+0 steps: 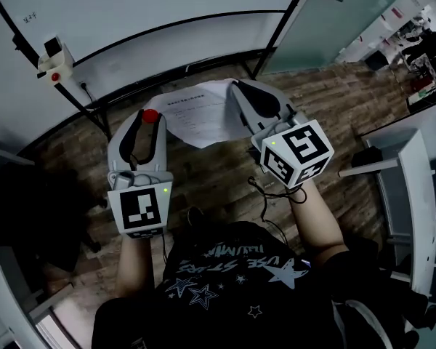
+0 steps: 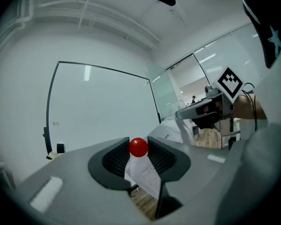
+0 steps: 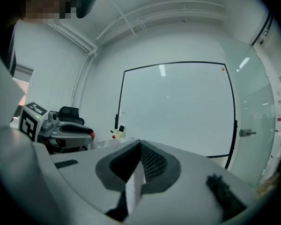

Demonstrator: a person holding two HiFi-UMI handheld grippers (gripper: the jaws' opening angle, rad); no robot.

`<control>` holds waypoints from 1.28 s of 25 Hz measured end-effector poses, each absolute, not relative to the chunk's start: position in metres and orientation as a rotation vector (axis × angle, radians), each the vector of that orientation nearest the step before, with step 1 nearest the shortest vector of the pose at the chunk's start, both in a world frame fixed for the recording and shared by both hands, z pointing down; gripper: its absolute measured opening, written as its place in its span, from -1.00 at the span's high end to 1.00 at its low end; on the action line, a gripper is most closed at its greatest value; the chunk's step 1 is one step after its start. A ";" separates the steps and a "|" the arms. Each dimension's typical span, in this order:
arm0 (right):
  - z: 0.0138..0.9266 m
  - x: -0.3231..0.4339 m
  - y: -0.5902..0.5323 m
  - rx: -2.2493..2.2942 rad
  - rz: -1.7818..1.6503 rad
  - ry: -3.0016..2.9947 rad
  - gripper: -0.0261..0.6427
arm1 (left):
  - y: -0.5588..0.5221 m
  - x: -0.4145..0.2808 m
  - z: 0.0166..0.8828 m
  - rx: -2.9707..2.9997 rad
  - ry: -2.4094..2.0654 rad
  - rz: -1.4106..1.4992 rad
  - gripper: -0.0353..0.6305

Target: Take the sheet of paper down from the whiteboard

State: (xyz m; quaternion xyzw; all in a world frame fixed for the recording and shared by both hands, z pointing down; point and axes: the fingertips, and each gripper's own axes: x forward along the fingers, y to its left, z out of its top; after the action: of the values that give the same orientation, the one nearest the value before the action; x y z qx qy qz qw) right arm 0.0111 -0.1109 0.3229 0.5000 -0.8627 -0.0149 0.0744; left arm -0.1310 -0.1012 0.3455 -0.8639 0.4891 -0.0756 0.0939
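Observation:
The printed sheet of paper [image 1: 200, 111] hangs off the whiteboard [image 1: 131, 20], stretched in the air between my two grippers above the wooden floor. My left gripper [image 1: 150, 116] is shut on a round red magnet [image 2: 138, 147], and the paper's left corner [image 2: 147, 177] hangs between the same jaws just under the ball. My right gripper [image 1: 236, 86] is shut on the paper's right edge [image 3: 135, 189]. The whiteboard [image 3: 178, 107] stands bare ahead. Each gripper shows in the other's view: the right gripper [image 2: 187, 114], the left gripper [image 3: 91, 134].
A white holder with a red dot [image 1: 54, 60] hangs at the board's left edge. A glass partition [image 1: 327, 20] stands to the board's right, and a white desk edge [image 1: 414, 187] lies at the far right. A black chair [image 3: 68, 114] sits at the left.

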 end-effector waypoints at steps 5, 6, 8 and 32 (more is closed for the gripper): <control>0.323 0.031 -0.076 1.505 -0.021 -2.610 0.88 | -0.063 -0.109 0.340 -2.576 1.459 -0.222 0.51; 0.322 0.034 -0.068 1.502 -0.021 -2.616 0.88 | -0.054 -0.106 0.339 -2.571 1.450 -0.224 0.51; 0.321 0.037 -0.051 1.493 -0.030 -2.628 0.88 | -0.036 -0.098 0.337 -2.563 1.437 -0.222 0.51; 0.325 0.106 0.153 1.482 -0.032 -2.637 0.88 | 0.161 -0.032 0.355 -2.593 1.448 -0.282 0.51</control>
State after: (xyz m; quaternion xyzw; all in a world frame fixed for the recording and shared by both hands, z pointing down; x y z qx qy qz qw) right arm 0.1058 0.1535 0.3250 0.4892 -0.8702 -0.0106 0.0584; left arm -0.0324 0.1613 0.3547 -0.8665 0.4837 -0.0943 0.0791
